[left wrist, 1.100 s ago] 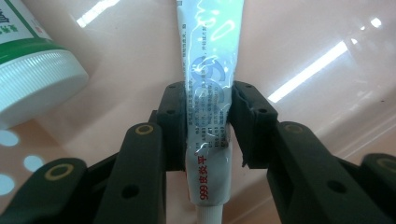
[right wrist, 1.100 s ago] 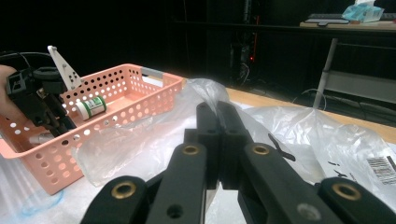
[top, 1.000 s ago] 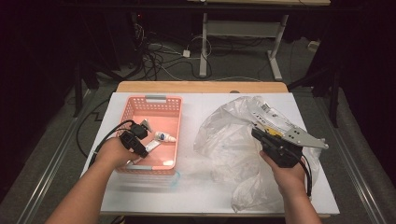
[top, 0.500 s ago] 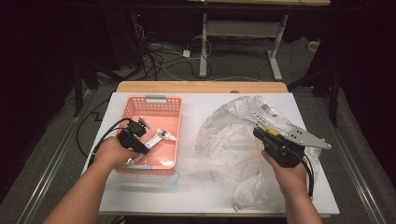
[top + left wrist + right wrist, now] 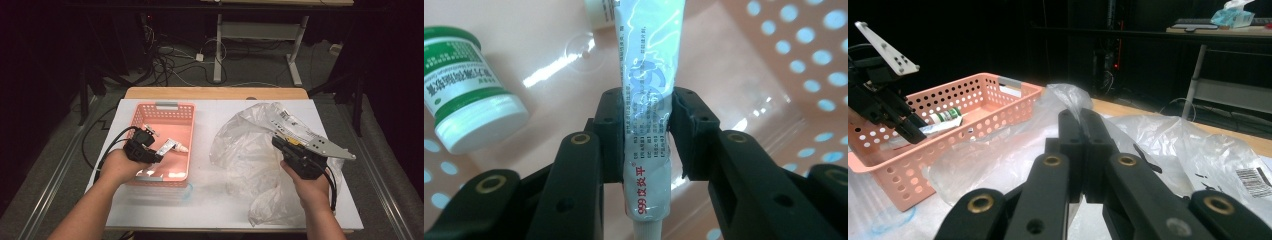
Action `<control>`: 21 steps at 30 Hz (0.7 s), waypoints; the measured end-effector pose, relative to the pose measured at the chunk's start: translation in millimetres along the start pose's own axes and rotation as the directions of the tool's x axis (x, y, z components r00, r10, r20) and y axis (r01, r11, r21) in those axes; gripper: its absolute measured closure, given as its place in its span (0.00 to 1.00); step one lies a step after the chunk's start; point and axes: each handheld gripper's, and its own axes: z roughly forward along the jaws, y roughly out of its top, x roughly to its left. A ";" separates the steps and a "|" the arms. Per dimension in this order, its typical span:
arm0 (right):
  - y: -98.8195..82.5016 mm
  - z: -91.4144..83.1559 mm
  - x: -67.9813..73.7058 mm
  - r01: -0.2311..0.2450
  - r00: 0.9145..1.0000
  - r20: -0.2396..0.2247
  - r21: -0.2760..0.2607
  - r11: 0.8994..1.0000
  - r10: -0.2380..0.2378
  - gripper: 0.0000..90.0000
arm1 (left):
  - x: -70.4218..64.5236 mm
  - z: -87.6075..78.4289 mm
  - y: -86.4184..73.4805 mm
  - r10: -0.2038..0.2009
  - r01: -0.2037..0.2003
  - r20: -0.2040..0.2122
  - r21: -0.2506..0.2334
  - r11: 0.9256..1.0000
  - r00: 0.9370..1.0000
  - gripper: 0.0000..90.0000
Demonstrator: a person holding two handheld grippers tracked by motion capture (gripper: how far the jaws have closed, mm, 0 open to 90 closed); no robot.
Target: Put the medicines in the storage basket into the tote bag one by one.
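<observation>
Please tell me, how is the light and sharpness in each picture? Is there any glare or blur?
High view: the white table is brightly lit, the room behind is dark, and the picture is soft. Left gripper view: the tube is sharp, with glare streaks on the basket floor. Right gripper view: the near black jaws are slightly blurred, the plastic bag shines pale, the background is almost black.

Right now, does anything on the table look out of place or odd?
Nothing is spilled or broken. The crumpled clear plastic bag sprawls loosely beside the pink perforated plastic basket, and the small green-and-white jar lies tipped on its side inside it.
</observation>
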 end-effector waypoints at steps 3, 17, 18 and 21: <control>0.3 -0.4 0.3 -0.001 1.000 0.000 0.000 1.000 0.001 1.00 | -1.0 -1.6 -2.9 -0.001 0.001 0.002 -0.030 1.000 1.000 0.74; 0.4 -1.2 0.3 -0.003 1.000 0.003 -0.001 1.000 0.003 1.00 | -5.4 -19.0 -25.3 -0.018 0.025 0.032 -0.242 0.970 0.999 0.74; 0.5 -1.4 0.3 -0.002 1.000 0.005 -0.001 1.000 0.002 1.00 | -6.0 -19.5 -27.7 -0.018 0.026 0.034 -0.261 0.965 0.999 0.74; 0.8 -1.3 0.8 0.000 1.000 0.004 -0.002 1.000 0.000 1.00 | -7.6 -21.3 -33.4 -0.022 0.028 0.023 -0.302 0.953 0.999 0.74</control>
